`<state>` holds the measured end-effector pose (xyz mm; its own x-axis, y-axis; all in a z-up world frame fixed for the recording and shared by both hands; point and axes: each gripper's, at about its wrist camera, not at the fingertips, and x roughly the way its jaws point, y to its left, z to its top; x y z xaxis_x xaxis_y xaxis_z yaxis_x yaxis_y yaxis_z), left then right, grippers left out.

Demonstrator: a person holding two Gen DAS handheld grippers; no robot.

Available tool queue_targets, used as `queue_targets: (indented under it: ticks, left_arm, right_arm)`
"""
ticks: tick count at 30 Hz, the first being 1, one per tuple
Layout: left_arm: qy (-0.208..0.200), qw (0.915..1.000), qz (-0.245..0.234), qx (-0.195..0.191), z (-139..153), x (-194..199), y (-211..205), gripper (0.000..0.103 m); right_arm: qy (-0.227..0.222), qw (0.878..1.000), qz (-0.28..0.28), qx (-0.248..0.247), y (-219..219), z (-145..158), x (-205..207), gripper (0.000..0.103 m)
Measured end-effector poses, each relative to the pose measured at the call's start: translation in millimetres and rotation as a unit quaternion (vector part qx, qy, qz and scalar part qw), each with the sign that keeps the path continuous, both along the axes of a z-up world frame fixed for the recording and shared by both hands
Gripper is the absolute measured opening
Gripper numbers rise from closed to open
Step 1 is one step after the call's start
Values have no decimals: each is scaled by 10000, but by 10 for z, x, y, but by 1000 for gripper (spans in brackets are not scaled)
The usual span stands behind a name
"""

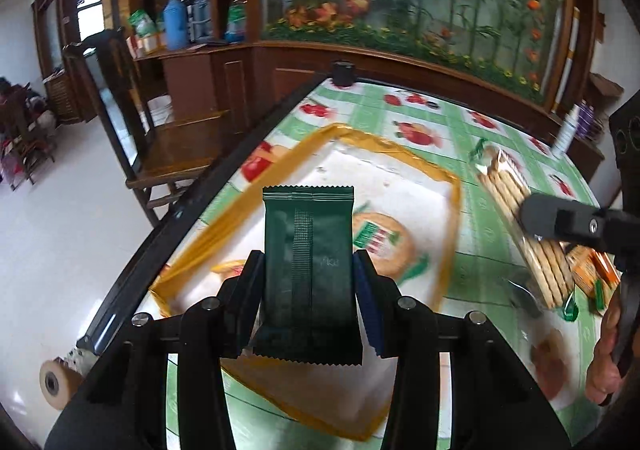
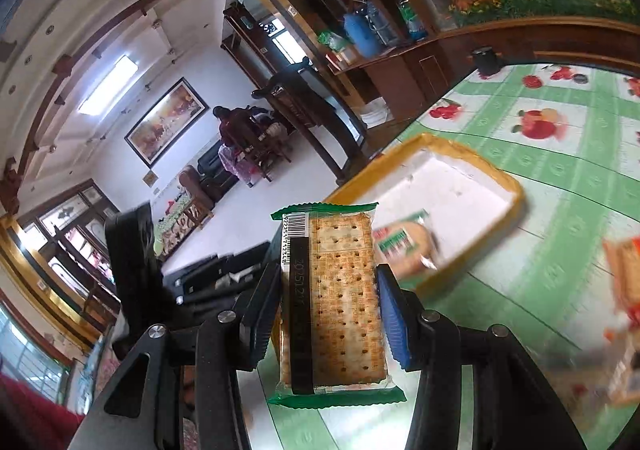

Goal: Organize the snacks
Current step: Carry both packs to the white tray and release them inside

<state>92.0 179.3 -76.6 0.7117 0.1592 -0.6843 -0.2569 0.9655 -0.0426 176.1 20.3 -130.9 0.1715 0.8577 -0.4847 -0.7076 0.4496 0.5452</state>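
1. The dark green packet (image 1: 309,274) is clamped in the left gripper (image 1: 309,270), above the yellow-rimmed tray (image 1: 454,209).
2. The cracker packet (image 2: 334,302) is pinched by the right gripper (image 2: 328,314) (tray ahead).
3. Each packet is best lowered flat beside the round biscuit pack (image 1: 380,242) before release.

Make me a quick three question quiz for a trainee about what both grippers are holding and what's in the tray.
1. True or false: the left gripper is shut on a dark green packet.
2. What does the right gripper hold?
A. a bottle
B. a clear cracker packet
C. nothing
3. What already lies in the yellow-rimmed tray?

Key: 1 true. 2 B. 3 a round biscuit pack.
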Motion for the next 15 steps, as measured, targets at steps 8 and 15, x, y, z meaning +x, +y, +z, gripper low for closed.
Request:
queue_targets:
  ticks: [8, 15]
  left_arm:
    - [249, 9997, 54, 57, -206, 122, 79, 43]
    - [322, 9994, 25, 124, -251, 227, 48, 42]
  right_arm:
    - [93, 9981, -404, -451, 424, -225, 375, 48]
    - [136, 9948, -600, -817, 554, -462, 597, 48]
